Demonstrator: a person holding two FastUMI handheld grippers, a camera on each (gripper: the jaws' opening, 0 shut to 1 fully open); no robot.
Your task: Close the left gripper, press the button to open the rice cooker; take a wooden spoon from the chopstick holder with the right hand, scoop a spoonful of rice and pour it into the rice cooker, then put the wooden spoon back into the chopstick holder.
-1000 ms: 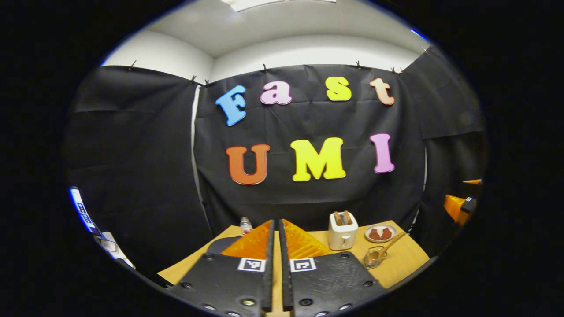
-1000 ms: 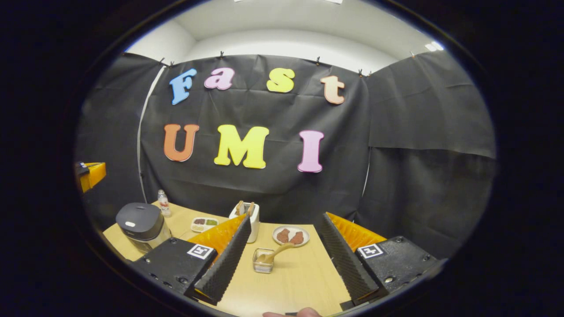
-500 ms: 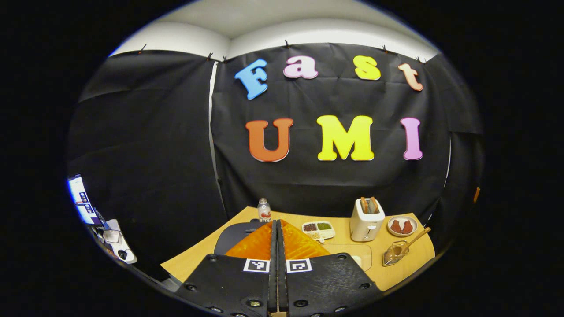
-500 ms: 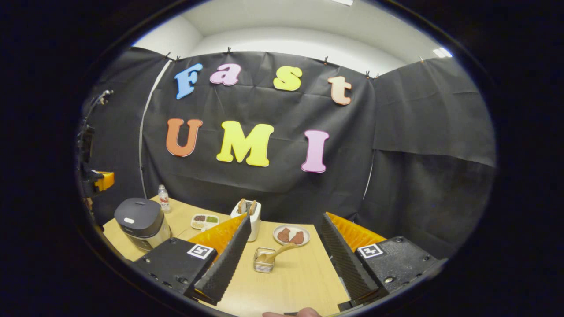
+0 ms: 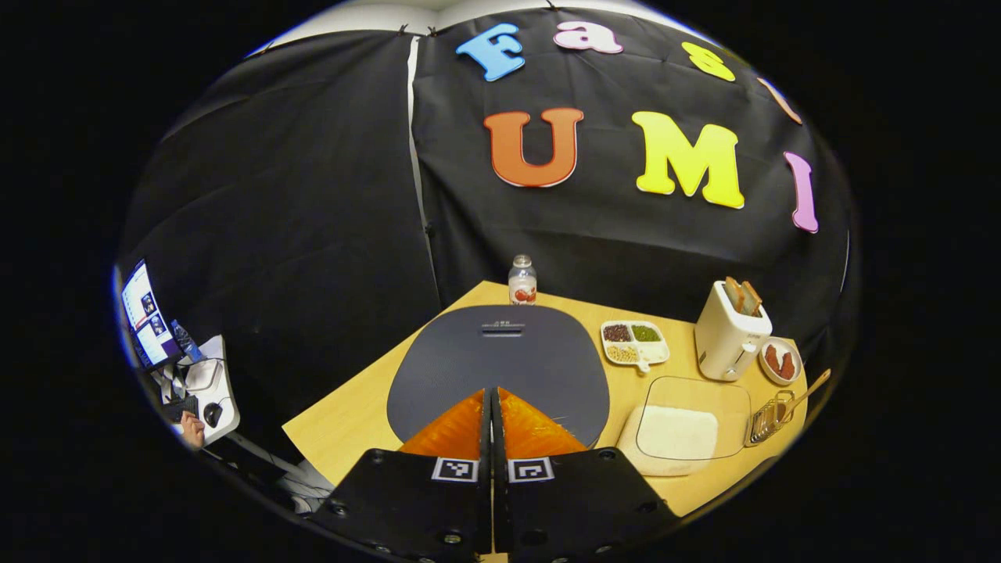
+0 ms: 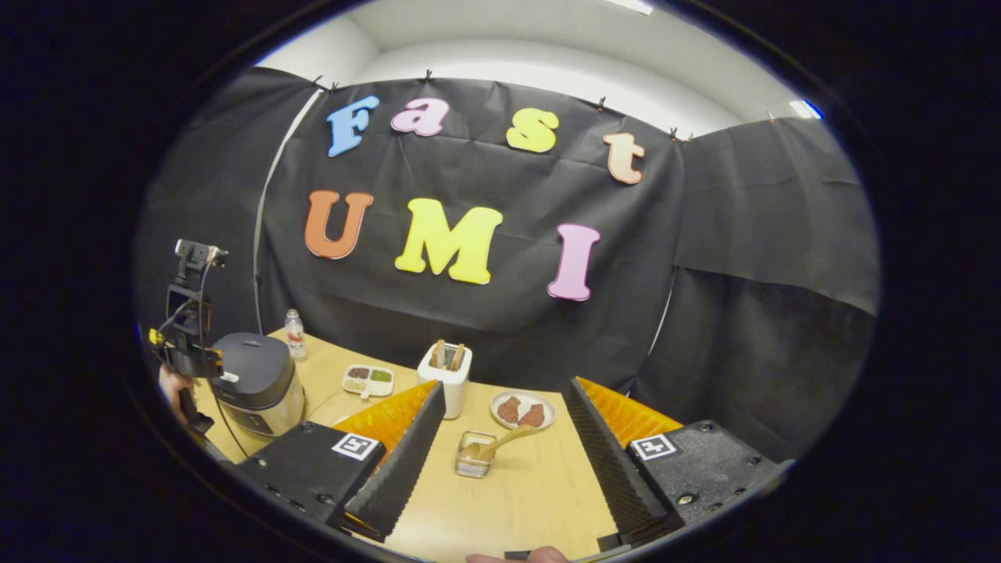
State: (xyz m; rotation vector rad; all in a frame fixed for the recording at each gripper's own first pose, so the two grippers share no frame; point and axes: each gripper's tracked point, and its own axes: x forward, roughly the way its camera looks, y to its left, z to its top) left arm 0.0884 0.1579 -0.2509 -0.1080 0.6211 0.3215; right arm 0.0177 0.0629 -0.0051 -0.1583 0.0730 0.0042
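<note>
The dark grey rice cooker (image 5: 500, 360) sits right below my left gripper (image 5: 491, 392), whose fingers are shut together with nothing between them, just above the lid's front. A slot-like button (image 5: 503, 329) shows near the lid's far edge. In the right gripper view the rice cooker (image 6: 254, 379) stands at far left, with the hand-held left gripper (image 6: 188, 356) beside it. My right gripper (image 6: 504, 387) is open and holds nothing. Between its fingers, farther off, stands the mesh chopstick holder (image 6: 473, 463) with the wooden spoon (image 6: 502, 443) leaning in it. A clear tray of rice (image 5: 676, 432) lies right of the cooker.
On the wooden table (image 6: 532, 500) stand a white toaster (image 6: 446, 369), a plate of meat (image 6: 522, 409), a divided dish (image 6: 367, 379) and a small bottle (image 6: 294, 335). A desk with a monitor (image 5: 147, 313) lies beyond the table's left edge.
My left gripper closed its small gap, tipped downward and moved in over the rice cooker's lid. The right gripper stayed open and hardly moved.
</note>
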